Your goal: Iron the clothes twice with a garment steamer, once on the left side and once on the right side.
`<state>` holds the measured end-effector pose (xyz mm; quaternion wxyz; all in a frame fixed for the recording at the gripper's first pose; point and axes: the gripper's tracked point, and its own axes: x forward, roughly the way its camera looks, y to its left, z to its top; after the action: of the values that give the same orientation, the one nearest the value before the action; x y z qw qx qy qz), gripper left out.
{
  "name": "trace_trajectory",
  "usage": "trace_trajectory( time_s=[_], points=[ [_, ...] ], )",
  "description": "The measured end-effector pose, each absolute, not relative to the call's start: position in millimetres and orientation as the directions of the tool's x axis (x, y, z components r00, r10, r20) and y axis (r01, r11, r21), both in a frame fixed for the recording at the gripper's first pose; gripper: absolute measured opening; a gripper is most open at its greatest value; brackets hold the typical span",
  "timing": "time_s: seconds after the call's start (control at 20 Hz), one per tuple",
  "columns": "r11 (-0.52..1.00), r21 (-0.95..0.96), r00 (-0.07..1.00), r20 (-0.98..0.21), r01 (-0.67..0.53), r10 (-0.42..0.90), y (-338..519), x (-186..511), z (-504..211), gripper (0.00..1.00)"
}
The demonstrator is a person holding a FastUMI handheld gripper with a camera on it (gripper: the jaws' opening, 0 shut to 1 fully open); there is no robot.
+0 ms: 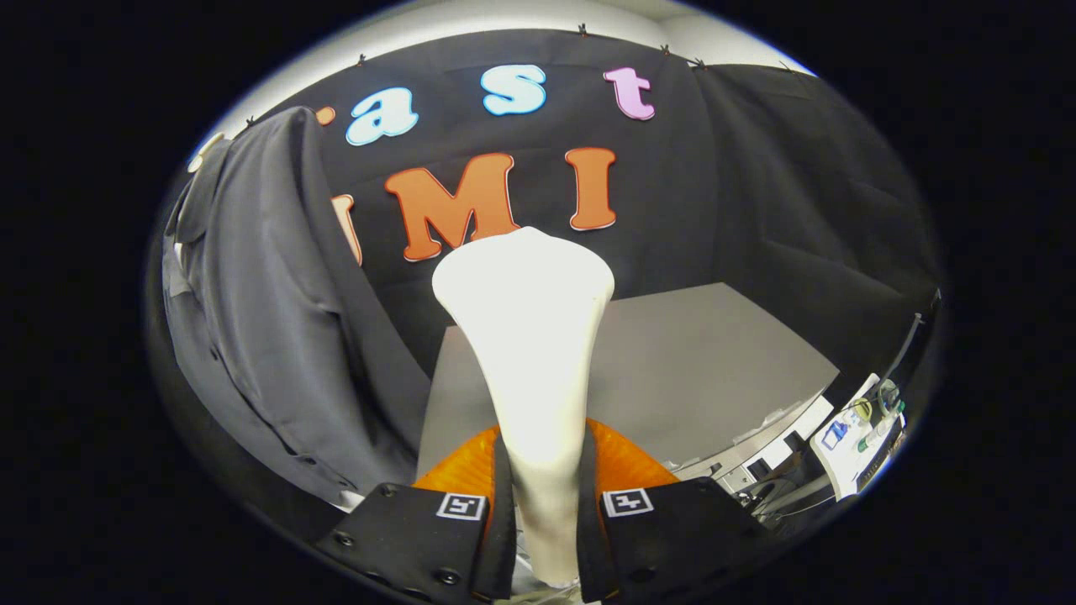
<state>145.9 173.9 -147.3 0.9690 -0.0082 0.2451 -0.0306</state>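
Observation:
A white garment steamer (531, 336) stands up between my fingers, its narrow handle pinched by both and its wide head flaring out beyond them. My gripper (545, 504) is shut on that handle. A dark grey shirt (252, 319) hangs to the left of the steamer, its buttoned front and collar showing, with a gap of air between it and the steamer head. The steamer head points toward the booth wall, not at the shirt.
A grey table top (689, 361) lies beyond and to the right of the steamer. At its right edge sit a white device with coloured parts (857, 437) and some cables.

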Motion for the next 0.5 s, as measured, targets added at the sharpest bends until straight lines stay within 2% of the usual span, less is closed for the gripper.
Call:
trace_trajectory(
  time_s=[0.5],
  points=[
    [0.998, 0.021, 0.943, -0.329, 0.056, -0.046, 242, 72, -84, 0.37]
  ],
)
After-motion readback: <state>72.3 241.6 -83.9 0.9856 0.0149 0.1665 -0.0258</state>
